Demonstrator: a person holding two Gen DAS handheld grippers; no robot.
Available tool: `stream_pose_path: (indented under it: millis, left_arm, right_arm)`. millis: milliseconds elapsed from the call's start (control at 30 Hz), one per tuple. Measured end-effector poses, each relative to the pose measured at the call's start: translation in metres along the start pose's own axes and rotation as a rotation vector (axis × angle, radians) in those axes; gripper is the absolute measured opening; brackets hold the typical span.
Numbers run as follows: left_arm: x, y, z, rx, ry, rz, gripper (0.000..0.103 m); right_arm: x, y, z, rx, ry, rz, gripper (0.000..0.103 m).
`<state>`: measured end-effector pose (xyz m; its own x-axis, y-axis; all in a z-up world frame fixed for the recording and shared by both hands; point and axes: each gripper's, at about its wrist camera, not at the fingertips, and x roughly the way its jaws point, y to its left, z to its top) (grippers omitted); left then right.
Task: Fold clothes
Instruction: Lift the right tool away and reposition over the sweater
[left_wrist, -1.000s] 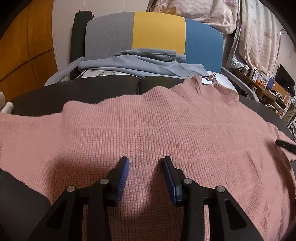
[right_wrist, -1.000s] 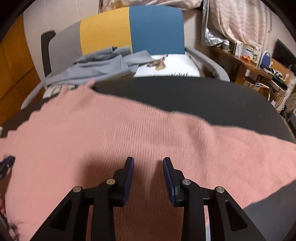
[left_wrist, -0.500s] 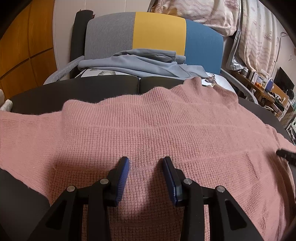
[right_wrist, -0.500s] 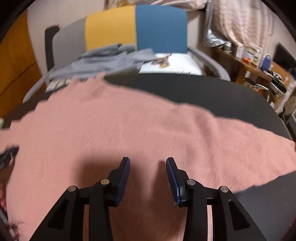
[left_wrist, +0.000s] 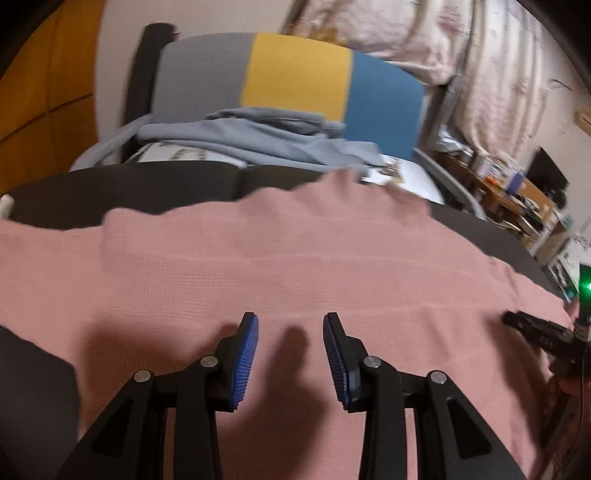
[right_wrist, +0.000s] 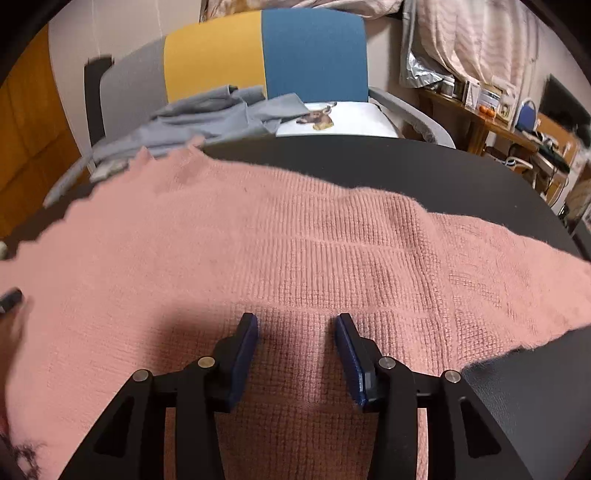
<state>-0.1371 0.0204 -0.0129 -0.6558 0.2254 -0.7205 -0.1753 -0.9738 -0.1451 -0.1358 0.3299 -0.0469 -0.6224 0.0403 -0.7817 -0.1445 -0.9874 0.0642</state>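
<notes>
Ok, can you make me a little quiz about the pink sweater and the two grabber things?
1. True or false: the left gripper is shut on the pink knitted sweater.
2. Which garment lies on the grey, yellow and blue chair? A) a grey garment B) a green towel C) a red scarf
3. Fill in: the sweater lies spread on a ___ table.

Key: 1. False: both the left gripper and the right gripper are open over the sweater, with nothing between the fingers. 2. A, the grey garment. 3. Black.
</notes>
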Motion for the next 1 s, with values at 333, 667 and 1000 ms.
stream_pose_path:
  millis: [333, 667, 1000]
  left_arm:
    - [0.021, -0.026, -0.012, 0.141, 0.053, 0.063, 0.04]
    - [0.023, -0.034, -0.015, 0.18, 0.044, 0.11, 0.042]
    - [0.024, -0.032, -0.015, 0.163, 0.041, 0.094, 0.042]
  right_arm:
    - [-0.014, -0.035, -0.006, 0.135, -0.002, 0.113, 0.044]
    - [-0.056, -0.253, -0.031, 0.667, -0.051, -0.113, 0.061]
    - [-0.047, -0.366, -0.023, 0.929, -0.069, -0.278, 0.061]
